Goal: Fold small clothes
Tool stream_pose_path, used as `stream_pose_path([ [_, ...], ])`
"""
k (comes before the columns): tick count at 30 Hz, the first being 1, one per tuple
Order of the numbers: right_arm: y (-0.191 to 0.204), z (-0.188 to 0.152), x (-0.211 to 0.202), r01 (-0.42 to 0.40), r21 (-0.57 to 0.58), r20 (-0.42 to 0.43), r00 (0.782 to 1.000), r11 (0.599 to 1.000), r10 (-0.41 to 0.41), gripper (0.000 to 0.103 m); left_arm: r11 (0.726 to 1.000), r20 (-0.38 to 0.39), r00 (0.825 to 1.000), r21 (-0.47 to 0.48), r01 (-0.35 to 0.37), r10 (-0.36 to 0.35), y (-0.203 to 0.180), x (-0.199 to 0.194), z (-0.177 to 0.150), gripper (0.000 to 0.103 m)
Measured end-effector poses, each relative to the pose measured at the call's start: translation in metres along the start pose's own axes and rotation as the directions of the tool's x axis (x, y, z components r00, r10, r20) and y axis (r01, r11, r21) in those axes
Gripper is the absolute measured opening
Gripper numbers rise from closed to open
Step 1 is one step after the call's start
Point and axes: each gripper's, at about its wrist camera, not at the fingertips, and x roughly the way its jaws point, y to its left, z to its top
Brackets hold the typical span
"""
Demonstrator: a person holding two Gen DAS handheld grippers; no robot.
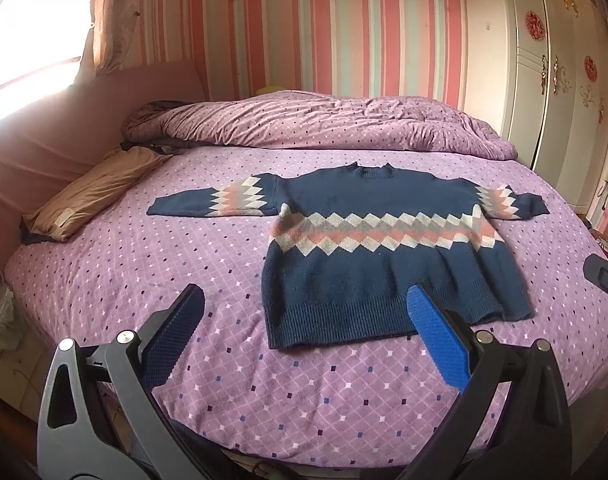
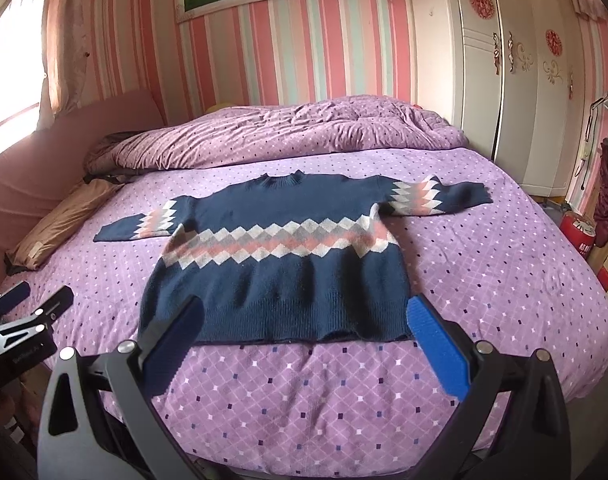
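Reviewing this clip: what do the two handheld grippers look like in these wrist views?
The left gripper and right gripper look alike: grey plastic arms with teardrop cut-outs, silver round bolts, black linkages, and ribbed blue pads. No cables, sleeves or hands show.

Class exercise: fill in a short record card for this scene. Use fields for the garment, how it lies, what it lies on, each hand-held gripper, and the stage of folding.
garment: navy sweater with a pink, white and grey diamond band
lay: spread flat, both sleeves out to the sides, collar away from the cameras, hem nearest
surface: bed with a purple dotted cover
behind it: bunched quilt, tan pillow
left hand-held gripper: open, above the bed near the hem, holding nothing
right hand-held gripper: open, near the hem, holding nothing
stage: no fold made yet
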Motion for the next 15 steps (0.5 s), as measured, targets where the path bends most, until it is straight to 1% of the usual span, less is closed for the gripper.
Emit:
stream_pose_path([
  [6,0.004,0.000,-0.001,0.007,-0.029,0.000,1.000,1.000,-0.007,0.102,1.000,0.003,1.000,-0.002,-0.003,0.003,0.002,-0.003,0.000,0.100],
  [10,0.000,-0.001,-0.001,-0.001,-0.030,-0.006,1.000,1.000,0.000,0.102,1.000,0.006,1.000,-0.004,-0.002,0.002,0.004,-0.004,0.000,0.100],
  [13,-0.014,0.003,0.002,0.028,-0.018,0.000,1.000,0.999,-0.028,0.101,1.000,0.015,1.000,0.014,-0.021,0.021,0.003,-0.005,0.002,0.100],
  [15,-0.027,0.009,0.005,0.048,-0.011,0.006,0.999,0.999,-0.048,0.101,1.000,0.021,1.000,0.021,-0.021,0.021,0.001,-0.004,0.007,0.100],
])
